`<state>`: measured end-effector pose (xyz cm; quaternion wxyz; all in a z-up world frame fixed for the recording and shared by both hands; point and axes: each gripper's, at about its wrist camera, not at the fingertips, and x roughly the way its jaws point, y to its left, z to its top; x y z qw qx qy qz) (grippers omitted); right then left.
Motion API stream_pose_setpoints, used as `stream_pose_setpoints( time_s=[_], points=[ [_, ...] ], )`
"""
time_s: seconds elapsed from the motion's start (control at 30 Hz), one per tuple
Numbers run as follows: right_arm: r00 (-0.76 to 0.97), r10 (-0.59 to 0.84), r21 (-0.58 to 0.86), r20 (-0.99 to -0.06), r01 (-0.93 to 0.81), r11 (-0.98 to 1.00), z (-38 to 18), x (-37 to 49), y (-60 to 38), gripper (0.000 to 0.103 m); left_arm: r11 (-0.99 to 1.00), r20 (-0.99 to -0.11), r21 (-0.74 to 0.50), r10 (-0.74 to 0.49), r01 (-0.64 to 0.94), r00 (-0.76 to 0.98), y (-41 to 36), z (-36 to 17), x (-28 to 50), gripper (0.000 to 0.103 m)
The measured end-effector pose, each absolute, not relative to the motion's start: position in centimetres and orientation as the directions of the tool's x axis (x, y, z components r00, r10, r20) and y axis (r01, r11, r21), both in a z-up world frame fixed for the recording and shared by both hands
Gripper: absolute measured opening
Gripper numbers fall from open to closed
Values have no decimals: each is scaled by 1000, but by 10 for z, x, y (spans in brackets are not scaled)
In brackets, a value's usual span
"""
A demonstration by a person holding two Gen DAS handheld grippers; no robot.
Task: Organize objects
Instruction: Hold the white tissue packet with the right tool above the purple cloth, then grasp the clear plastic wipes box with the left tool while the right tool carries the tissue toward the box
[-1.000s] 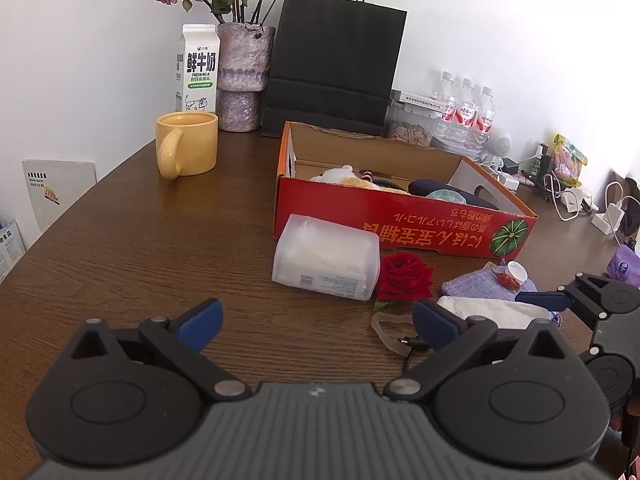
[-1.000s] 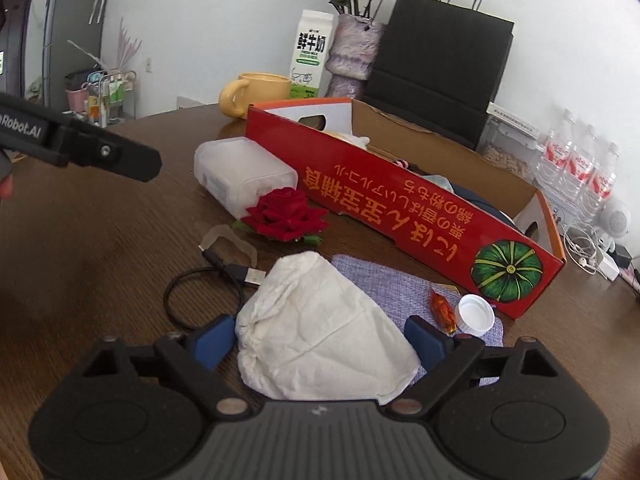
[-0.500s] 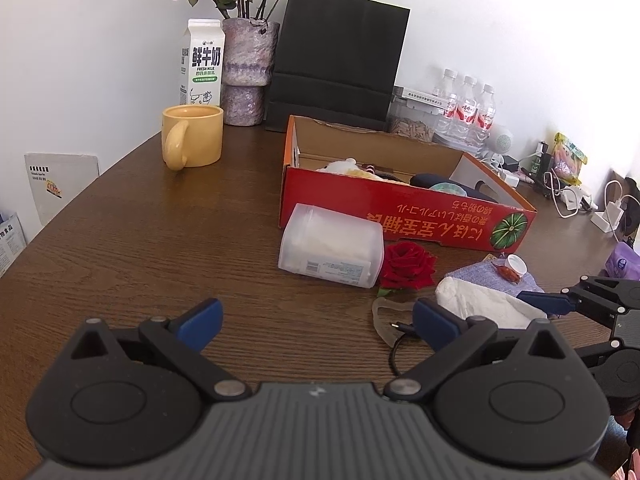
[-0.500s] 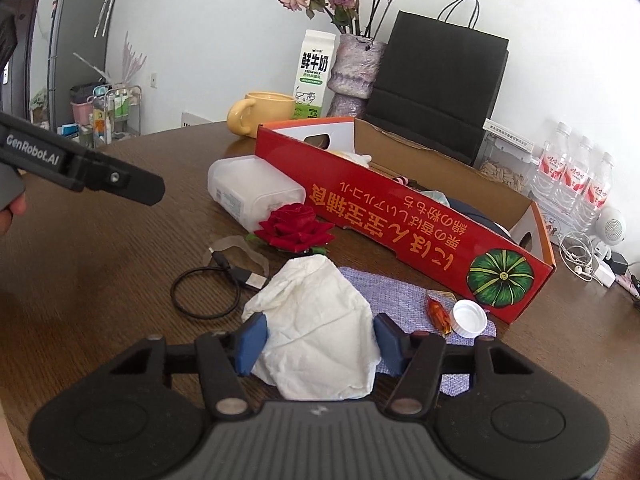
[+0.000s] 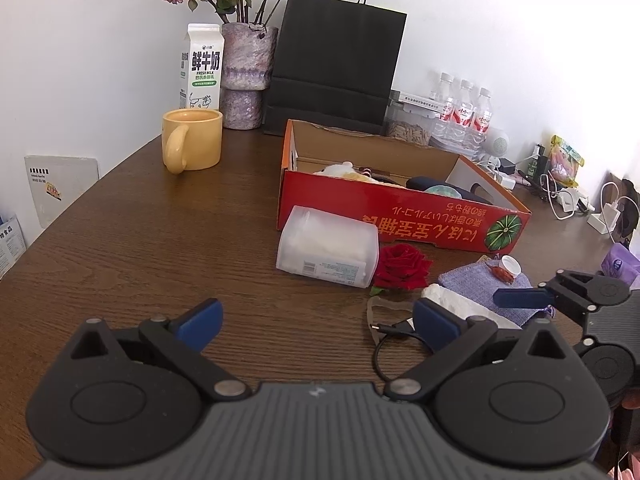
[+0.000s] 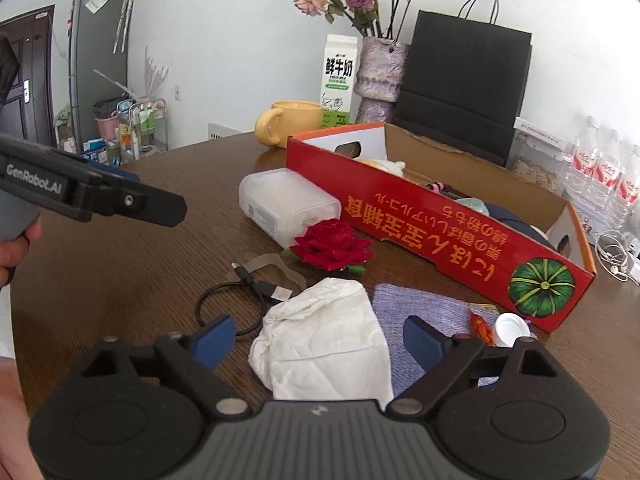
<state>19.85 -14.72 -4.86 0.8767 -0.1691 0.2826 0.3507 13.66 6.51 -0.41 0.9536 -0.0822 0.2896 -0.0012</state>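
A: Right gripper (image 6: 318, 340)?

B: Jaws have just been opening; they now stand wide. The tissue (image 6: 324, 344) lies between them on the table (image 6: 120, 272), and neither pad presses it.

A: Left gripper (image 5: 318, 322)?

B: Jaws apart, with only bare table between them. Its right pad stands in front of the cable (image 5: 390, 334).

A: Remaining items?

B: The tissue partly overlaps the purple cloth (image 6: 420, 308). A white cap (image 6: 510, 328) and an orange wrapper (image 6: 480, 328) sit on the cloth's far edge. The rose (image 6: 332, 246) lies beside the clear box (image 6: 288, 206), which rests against the carton (image 6: 440, 224). The cable is coiled left of the tissue.

A: The carton?

B: Open on top, with several items already inside; I cannot tell what they are. A mug (image 5: 192, 144) stands well apart to the left.
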Motion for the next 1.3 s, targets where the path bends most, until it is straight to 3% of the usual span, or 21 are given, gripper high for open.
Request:
stream_pose_setpoints(
  time_s=[0.2,0.3,0.5,0.73,0.9,1.3],
  points=[
    [526,546,12,-652,-713,701,-62,219,-147,89,984,-556,-168,-49,-55,829,72,-7,133,103],
    [540,554,0,-634,-716,698,-61,212,-151,70,983,-554,-175,-49,-59,831,75,-7,133,103],
    [574,557,-23,-600,-708,706,-59,198,-157,59,982,-557,-181,-59,-52,828,73,-10,141,103],
    [666,578,57,-471,-631,774,-38,199,-176,59,983,-553,-172,-45,-61,832,66,-11,167,103],
    [766,513,154,-388,-495,855,-32,217,-193,59,987,-547,-150,-30,-63,837,52,-11,198,103],
    [801,466,233,-377,-405,884,-46,231,-212,60,988,-592,-91,45,-123,804,38,-31,258,103]
  ],
)
